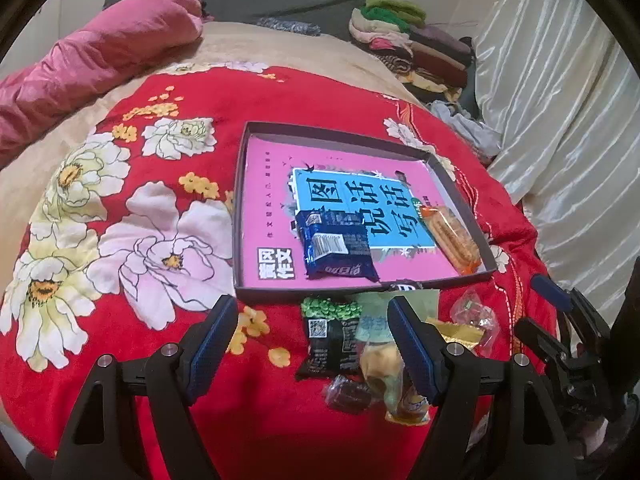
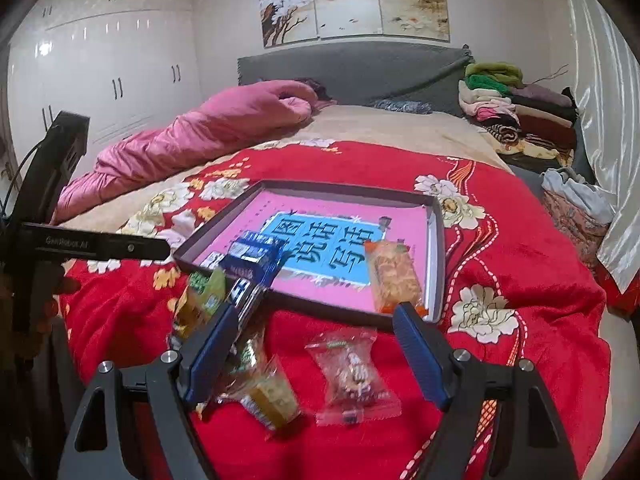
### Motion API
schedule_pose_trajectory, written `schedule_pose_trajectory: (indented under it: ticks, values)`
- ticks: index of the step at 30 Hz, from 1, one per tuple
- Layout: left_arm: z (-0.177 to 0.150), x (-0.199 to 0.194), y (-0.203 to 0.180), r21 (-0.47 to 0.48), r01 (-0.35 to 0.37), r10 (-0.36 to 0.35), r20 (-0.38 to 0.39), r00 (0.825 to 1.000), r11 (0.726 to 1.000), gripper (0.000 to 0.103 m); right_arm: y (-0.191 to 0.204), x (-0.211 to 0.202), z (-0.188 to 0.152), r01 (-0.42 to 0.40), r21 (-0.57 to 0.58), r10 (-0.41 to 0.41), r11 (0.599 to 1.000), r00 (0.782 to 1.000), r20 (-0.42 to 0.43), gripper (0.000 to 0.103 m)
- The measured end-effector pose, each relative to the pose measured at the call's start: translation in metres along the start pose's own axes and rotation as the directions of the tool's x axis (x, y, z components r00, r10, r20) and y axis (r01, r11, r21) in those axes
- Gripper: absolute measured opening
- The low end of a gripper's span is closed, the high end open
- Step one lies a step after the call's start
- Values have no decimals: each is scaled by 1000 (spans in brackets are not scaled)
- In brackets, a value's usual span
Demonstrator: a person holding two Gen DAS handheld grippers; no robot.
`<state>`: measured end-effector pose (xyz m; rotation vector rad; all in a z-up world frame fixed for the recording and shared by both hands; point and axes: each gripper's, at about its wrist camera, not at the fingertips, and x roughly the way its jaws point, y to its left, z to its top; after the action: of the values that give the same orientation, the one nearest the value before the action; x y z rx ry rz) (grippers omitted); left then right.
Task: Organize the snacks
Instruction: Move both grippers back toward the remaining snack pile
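Showing both grippers' fingers [image 2: 420, 344] spread empty, only the right view reveals wardrobe [image 2: 108, 76] and painting [image 2: 352, 0].

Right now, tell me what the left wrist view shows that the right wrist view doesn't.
Left wrist only: the open left gripper above the black-and-green packet, and a dark wrapped candy.

Right wrist only: the open right gripper above the clear packet, plus white wardrobes and a wall painting.

Both: the box lid holding the blue packet and orange packet, on the red floral blanket.
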<state>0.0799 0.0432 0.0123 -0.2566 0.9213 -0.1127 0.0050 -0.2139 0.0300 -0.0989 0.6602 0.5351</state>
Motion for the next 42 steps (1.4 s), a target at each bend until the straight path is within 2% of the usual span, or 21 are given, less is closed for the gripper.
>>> schedule_pose_trajectory:
  ticks: [15,28,37,42]
  values:
    - [-13,9,2,6,-8,8,-52,999,1000,78,22,5,-13,-30,-100,20,995,995,-94,80]
    - [-26,25,-5,22,-9,11,-101,995,1000,78,35,34,-31,-68,-167,25,984,968,-251,79]
    - [-30,33,-4,16,-1,3,-124,992,1000,78,35,47,-38,-90,-158,34,983,945,-325,65]
    - [-32,39,-3,-1,-1,0,-136,991,1000,78,35,55,-41,-93,-158,31,983,935,-353,50]
